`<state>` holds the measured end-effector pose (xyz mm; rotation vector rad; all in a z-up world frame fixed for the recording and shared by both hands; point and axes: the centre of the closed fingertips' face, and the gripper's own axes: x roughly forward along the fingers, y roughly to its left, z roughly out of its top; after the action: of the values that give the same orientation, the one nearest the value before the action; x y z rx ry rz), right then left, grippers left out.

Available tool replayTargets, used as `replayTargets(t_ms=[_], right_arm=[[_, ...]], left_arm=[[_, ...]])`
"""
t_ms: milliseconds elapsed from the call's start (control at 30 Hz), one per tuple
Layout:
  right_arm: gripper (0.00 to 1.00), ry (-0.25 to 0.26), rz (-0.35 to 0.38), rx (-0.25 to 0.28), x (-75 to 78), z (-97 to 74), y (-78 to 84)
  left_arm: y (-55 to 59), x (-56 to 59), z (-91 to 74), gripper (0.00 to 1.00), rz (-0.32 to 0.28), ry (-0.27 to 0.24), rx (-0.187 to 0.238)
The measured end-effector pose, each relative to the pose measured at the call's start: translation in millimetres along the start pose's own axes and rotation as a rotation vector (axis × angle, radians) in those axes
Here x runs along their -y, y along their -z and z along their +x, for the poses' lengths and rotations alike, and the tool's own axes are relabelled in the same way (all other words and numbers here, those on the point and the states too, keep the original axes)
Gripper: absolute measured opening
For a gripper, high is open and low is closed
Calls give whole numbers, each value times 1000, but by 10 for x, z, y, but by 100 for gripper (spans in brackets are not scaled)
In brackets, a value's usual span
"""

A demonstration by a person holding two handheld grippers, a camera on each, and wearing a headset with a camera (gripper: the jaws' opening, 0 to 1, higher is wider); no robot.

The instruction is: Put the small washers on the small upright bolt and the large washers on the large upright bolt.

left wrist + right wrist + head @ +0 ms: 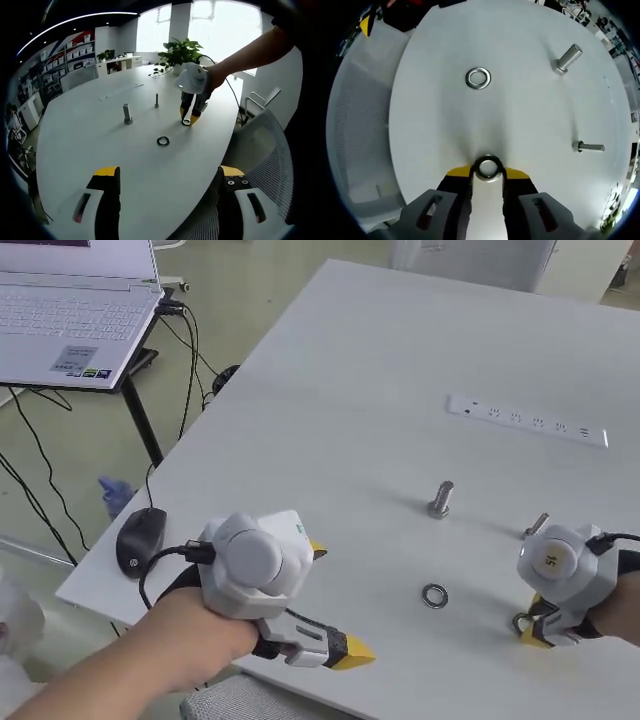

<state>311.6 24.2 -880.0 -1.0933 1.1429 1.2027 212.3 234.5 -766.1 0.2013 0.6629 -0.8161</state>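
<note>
Clamped in the right gripper point(488, 172), yellow-tipped jaws pinching it: silver metal ring washer point(488, 158), apparently touching the white tabletop point(440, 130). Left gripper point(169, 172) spread wide, holding nothing. Lying flat between the grippers: second silver washer point(434, 595). Standing upright beyond: thick steel bolt point(441, 499), thinner steel bolt point(536, 525) nearer the right gripper.

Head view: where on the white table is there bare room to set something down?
Bare: the wide stretch between the black mouse, white power strip and large upright bolt, and the far corner beyond the strip. Crowded: near the small upright bolt, loose steel washer and right gripper.
</note>
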Motion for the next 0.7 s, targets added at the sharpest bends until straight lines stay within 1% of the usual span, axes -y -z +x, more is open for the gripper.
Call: replayTargets(t_ms=[100,167,333,467,533,700], right_arm=[[22,0,-9,-15,-2,-8,-16],[21,-1,-6,-16,0,-13,-11],[21,-6,0,-4,5,-11,-14],[21,-9,10,4,14,-13,-18],[22,-10,23,7,34,-17,-14],[22,-23,30,8,21,-51,-24]], left_arm=[[-12,6,3,79,-2,0,2],[-11,11,9,78,-2,3,0],[-26,25,15,78,-1,6,4],[-19,29,14,78,3,9,-2],[-27,26,15,78,3,11,0],[-35,7,5,78,5,10,-2]])
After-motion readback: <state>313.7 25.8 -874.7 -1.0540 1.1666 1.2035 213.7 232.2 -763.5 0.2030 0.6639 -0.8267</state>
